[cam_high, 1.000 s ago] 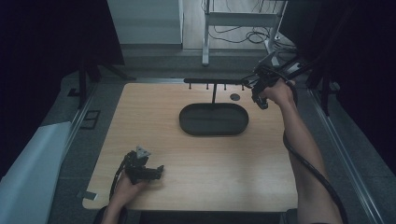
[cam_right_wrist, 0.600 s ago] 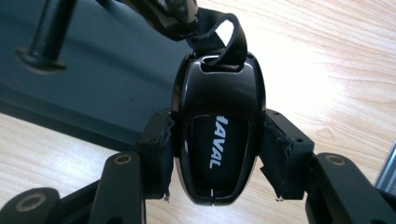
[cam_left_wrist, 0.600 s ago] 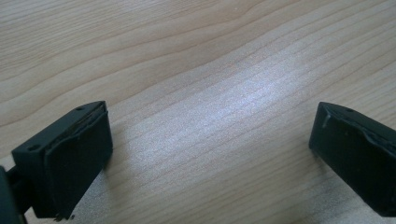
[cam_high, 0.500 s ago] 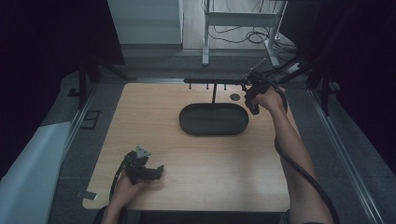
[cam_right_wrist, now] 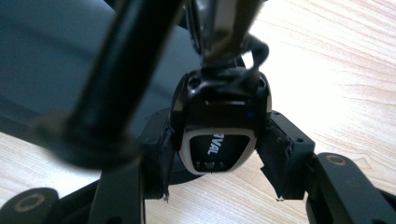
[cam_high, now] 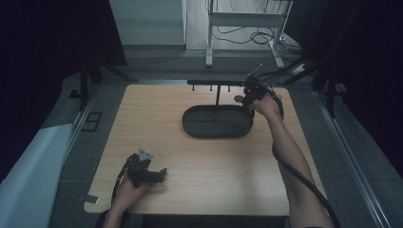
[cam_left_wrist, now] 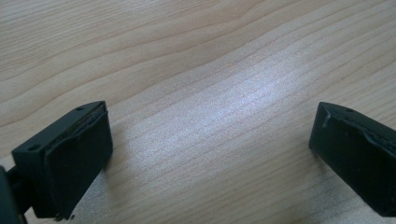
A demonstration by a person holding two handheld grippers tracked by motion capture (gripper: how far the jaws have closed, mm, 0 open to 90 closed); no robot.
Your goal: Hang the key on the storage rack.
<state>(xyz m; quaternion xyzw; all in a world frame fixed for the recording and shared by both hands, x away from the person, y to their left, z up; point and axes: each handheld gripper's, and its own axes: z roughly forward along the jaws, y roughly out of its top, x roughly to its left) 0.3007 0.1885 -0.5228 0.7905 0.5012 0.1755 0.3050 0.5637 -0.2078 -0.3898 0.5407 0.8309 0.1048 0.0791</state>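
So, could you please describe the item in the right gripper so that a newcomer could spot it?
Start at the dark oval tray on the wooden table. At its far right end, the right gripper clamps a car key fob: black, silver-edged, with white lettering.

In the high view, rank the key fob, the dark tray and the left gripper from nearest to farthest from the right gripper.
1. Key fob: clamped in the right gripper, by the tray's far right end.
2. Dark tray: just left of it, mid-table.
3. Left gripper: near left edge.
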